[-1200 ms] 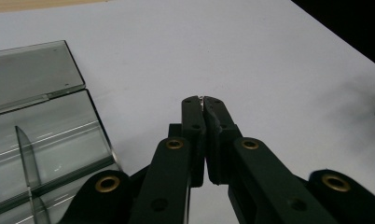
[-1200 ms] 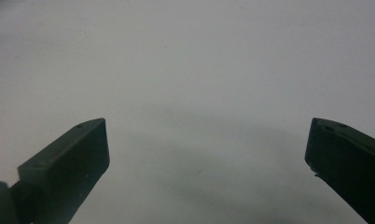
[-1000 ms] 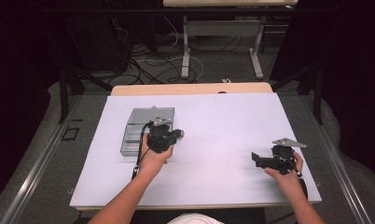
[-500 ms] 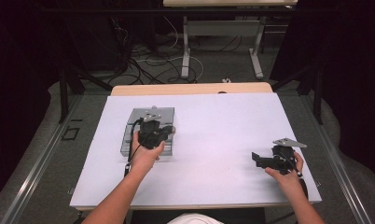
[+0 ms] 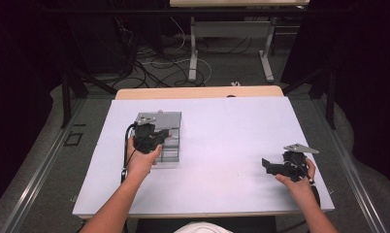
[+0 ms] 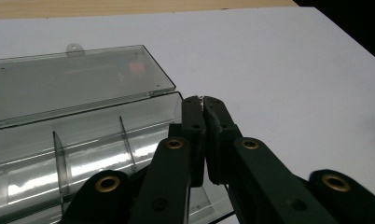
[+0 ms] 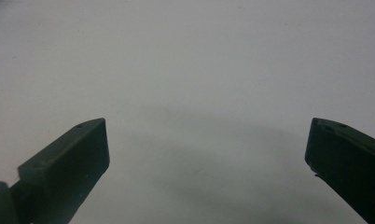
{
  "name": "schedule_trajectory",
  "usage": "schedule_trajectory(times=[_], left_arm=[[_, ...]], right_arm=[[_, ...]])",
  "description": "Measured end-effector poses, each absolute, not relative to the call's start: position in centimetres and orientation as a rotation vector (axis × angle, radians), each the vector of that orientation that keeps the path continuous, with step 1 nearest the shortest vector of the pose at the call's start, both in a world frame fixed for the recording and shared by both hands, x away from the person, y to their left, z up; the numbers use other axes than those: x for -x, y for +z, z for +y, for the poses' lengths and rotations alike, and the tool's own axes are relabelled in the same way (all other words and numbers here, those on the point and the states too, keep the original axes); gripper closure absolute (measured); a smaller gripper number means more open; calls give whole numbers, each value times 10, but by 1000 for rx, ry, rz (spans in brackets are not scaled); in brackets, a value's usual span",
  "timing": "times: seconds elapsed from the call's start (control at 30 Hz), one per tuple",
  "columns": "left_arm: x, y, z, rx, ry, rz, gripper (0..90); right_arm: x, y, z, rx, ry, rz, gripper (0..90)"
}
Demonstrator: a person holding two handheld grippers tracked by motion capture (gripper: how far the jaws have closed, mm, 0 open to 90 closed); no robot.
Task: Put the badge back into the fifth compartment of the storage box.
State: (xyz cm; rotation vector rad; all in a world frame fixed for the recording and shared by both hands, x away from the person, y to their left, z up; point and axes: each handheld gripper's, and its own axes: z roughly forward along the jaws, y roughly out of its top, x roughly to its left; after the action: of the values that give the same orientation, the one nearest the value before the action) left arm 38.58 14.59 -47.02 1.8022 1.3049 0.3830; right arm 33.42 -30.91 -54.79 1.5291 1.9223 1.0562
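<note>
- The box [image 6: 83, 140] is looking like clear, glossy plastic, its smooth walls and dividers catching bright glints.
- Its lid [image 6: 73, 84] is showing as the same transparent plastic, slightly smoky.
- The left gripper [image 6: 205, 105] is showing matt black plastic links with brass-coloured metal rivets.
- The right gripper [image 7: 206, 149] is showing dull black jaws.
- The table [image 5: 232, 141] is lying under a smooth, matt white sheet, with a pale wood edge showing at the far side.

1 clear plastic box [image 5: 160, 137] (lid open), 2 grippers, 1 white table [image 5: 232, 141].
</note>
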Motion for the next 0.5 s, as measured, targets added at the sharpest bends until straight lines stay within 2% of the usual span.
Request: schedule_trajectory(times=[0.5], left_arm=[[-382, -477, 174, -1784, 406, 1360, 883]], right_arm=[[-333, -548, -310, -1533, 1058, 1920, 0]])
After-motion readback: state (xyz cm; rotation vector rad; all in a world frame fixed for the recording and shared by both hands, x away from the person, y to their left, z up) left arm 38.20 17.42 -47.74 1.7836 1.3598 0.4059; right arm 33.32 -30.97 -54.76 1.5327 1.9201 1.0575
